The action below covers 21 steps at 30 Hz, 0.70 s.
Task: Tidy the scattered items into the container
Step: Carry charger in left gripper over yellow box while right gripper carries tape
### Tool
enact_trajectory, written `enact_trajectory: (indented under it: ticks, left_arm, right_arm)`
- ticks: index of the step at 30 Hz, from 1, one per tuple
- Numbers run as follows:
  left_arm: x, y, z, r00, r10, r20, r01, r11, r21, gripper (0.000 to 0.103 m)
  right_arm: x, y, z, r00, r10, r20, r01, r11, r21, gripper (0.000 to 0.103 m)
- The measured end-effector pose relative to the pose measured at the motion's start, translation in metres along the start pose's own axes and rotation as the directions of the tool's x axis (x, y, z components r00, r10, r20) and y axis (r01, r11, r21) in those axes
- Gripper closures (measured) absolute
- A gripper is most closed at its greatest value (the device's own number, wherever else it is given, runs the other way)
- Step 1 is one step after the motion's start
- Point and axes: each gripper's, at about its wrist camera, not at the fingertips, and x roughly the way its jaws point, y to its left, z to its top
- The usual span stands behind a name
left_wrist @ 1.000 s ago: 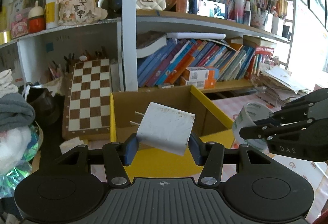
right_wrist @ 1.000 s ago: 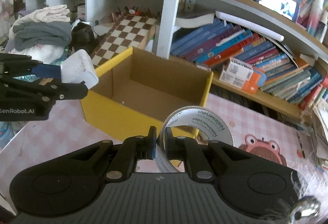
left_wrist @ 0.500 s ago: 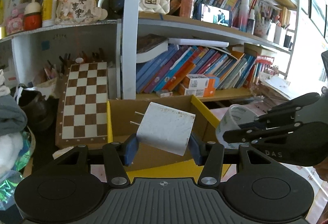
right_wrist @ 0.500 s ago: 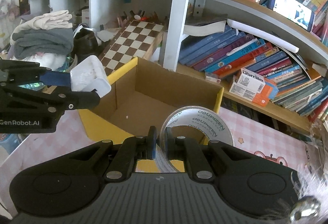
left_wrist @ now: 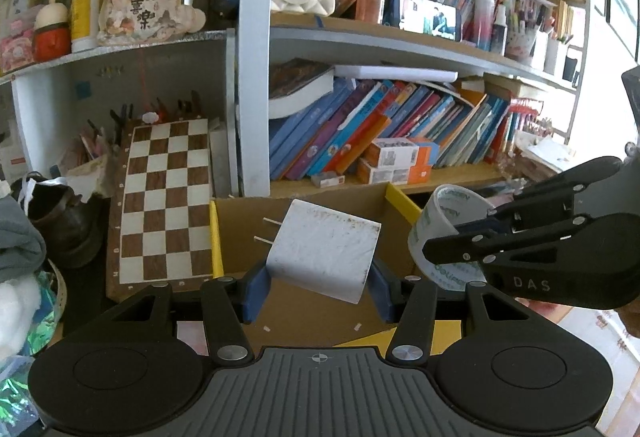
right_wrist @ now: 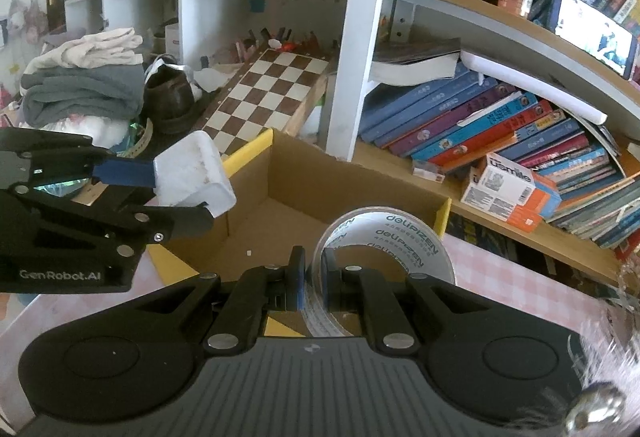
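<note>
The left tool [left_wrist: 318, 279] squeezes a white plug block [left_wrist: 326, 249] from both sides, its blue pads part way apart with the block filling the gap. It holds the block up in the air over the open cardboard box [left_wrist: 396, 199], so I think the block is meant to drop in. The block is tilted. Its two thin metal pins stick out toward the box's left wall and a bit up, and its long side runs the same way as the pins.

The right tool [right_wrist: 311, 279] is pinched almost all the way closed on the thin wall of a tape roll [right_wrist: 384, 241]. The roll stands on its edge above the box's near wall, a little to the right of the block. Its round hole faces sideways, across the box.
</note>
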Motion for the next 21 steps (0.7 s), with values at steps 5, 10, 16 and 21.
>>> enact_trajectory:
  ticks: [5, 10, 16, 21]
  left_arm:
    - [0.013, 0.005, 0.001, 0.999, -0.011, -0.04, 0.01, 1.0, -0.022, 0.052]
    - [0.028, 0.007, 0.003, 0.997, -0.012, -0.075, 0.011, 1.0, -0.014, 0.052]
    - [0.045, 0.008, 0.006, 0.994, -0.008, -0.113, 0.012, 0.999, 0.03, 0.052]
    - [0.062, 0.007, 0.004, 0.987, -0.009, -0.16, 0.021, 0.997, 0.076, 0.052]
  right_arm:
    - [0.011, 0.0, 0.004, 1.0, 0.027, -0.01, -0.027, 1.0, -0.012, 0.095]
    - [0.026, -0.003, 0.008, 0.999, 0.043, -0.031, -0.044, 0.999, -0.02, 0.095]
    - [0.045, -0.008, 0.01, 0.996, 0.064, -0.062, -0.066, 0.997, -0.038, 0.095]
    - [0.058, -0.009, 0.011, 0.994, 0.075, -0.083, -0.08, 0.994, -0.068, 0.095]
